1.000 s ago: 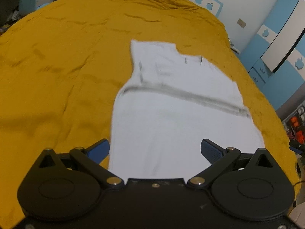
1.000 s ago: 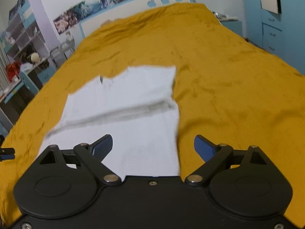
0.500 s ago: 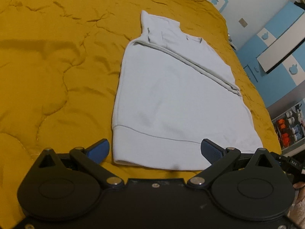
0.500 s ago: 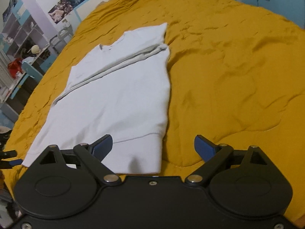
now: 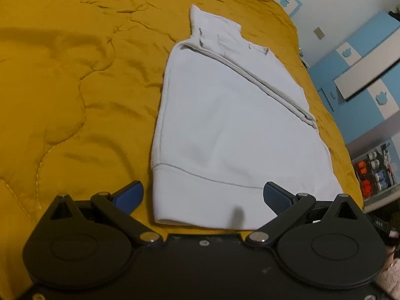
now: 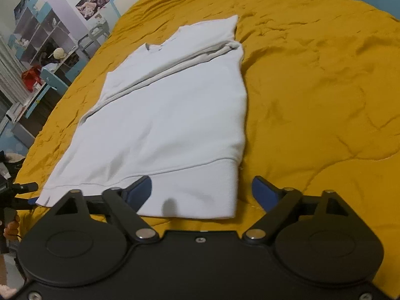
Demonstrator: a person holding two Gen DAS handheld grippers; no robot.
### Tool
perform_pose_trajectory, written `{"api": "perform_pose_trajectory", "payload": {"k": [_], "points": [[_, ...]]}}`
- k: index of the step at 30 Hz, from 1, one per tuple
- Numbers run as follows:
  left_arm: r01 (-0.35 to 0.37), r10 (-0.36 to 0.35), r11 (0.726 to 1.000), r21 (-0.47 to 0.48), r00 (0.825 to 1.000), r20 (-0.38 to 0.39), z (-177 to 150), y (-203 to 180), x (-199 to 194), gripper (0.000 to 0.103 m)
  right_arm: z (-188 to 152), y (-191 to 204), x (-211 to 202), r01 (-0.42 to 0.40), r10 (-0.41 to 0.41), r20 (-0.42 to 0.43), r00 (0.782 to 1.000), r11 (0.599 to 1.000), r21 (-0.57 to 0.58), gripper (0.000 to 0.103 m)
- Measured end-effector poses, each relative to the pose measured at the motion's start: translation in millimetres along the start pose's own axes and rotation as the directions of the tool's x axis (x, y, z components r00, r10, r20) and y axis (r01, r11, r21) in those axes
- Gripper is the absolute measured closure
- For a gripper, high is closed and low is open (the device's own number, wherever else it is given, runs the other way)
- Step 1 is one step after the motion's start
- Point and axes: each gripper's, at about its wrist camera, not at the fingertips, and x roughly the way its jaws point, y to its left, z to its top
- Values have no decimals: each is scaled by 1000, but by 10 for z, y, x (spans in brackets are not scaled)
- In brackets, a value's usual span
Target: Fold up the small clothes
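A white sweatshirt (image 5: 225,130) lies flat on the mustard bedspread (image 5: 75,87), its sleeves folded across the upper part, its hem band nearest me. My left gripper (image 5: 202,196) is open and empty, just above the hem's left corner. In the right wrist view the sweatshirt (image 6: 170,115) lies ahead, and my right gripper (image 6: 202,191) is open and empty over the hem's right corner. The left gripper's tip shows at the far left of the right wrist view (image 6: 15,195).
The bedspread (image 6: 312,87) stretches wide on both sides of the garment. Blue and white cupboards (image 5: 362,75) stand beyond the bed's right side. Shelves and a desk with clutter (image 6: 37,57) stand beyond the left side.
Both grippers have dropped and tilted down toward the near hem; the sweatshirt now looks larger and sharper. Both jaws stay open. The garment has not moved.
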Motion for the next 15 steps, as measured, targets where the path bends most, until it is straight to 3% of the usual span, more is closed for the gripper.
{"api": "perform_pose_trajectory", "payload": {"k": [5,6,7,8,9,10,12,13,15], "points": [[21,-21,1000,13,1000,-7,-32,7,-11,0,11,50,58,2,-2,-22,1000,1000,-9,41],[17,-17,1000,12,1000,-9,-41,2,-4,8,14,59,65,5,-5,-25,1000,1000,-12,45],[15,-15,1000,14,1000,-13,-48,-5,4,25,21,63,72,3,-3,-33,999,1000,-16,52],[7,-7,1000,15,1000,-16,-57,-11,14,36,19,74,71,7,-7,-39,999,1000,-17,60],[-16,17,1000,20,1000,-20,-68,-21,29,56,21,74,68,14,-15,-36,999,1000,-17,64],[-35,35,999,27,999,-20,-77,-20,41,68,23,67,67,21,-21,-38,999,1000,-14,71],[-32,32,999,9,999,-13,-84,17,40,76,24,49,55,24,-24,-37,999,1000,-3,82],[-25,25,1000,-12,1000,-9,-83,46,35,87,28,37,45,15,-15,-37,999,1000,5,89],[5,-5,999,-48,1000,-3,-82,79,19,95,39,21,8,-1,1,-27,1000,1000,25,92]]}}
